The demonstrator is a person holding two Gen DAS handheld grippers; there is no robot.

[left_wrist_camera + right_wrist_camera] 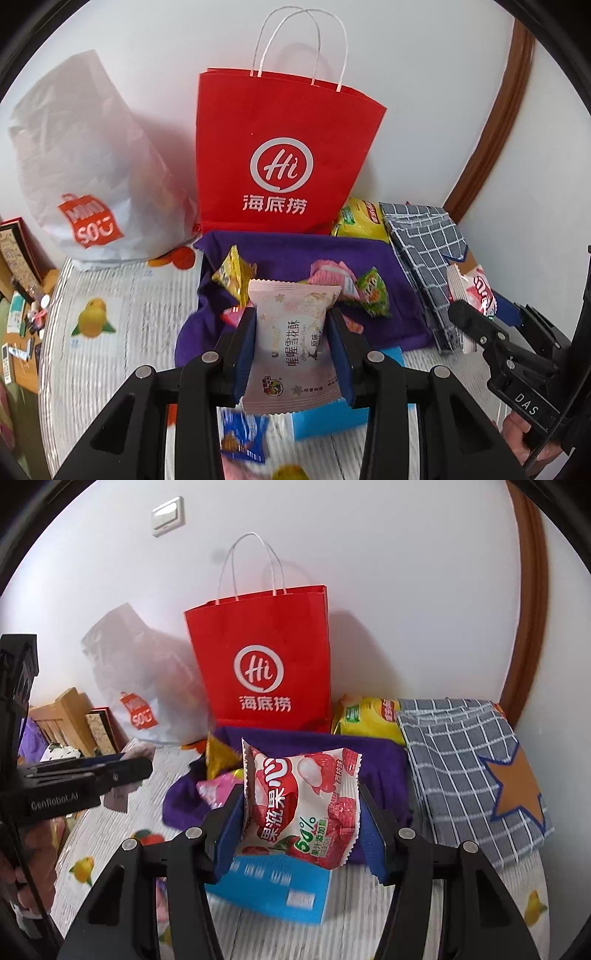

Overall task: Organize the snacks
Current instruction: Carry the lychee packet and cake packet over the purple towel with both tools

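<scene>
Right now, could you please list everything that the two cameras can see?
red paper bag: 1, red, upright against wall
white plastic bag: 1, white, left of red bag
purple cloth: 1, purple, before red bag
loose snacks: several, mixed colours, on purple cloth
yellow packet: 1, yellow, right of red bag
checked cloth: 1, grey-white
blue box: 1, blue
pink snack: 1, in left gripper
lychee snack: 1, red-white, in right gripper

Left wrist camera looks down along its fingers, close over the purple cloth (pixel 295 254), facing the wall; right wrist camera sits beside it, slightly further back, same heading; both catch the red paper bag (pixel 284 147) and checked cloth (pixel 454 753)
</scene>
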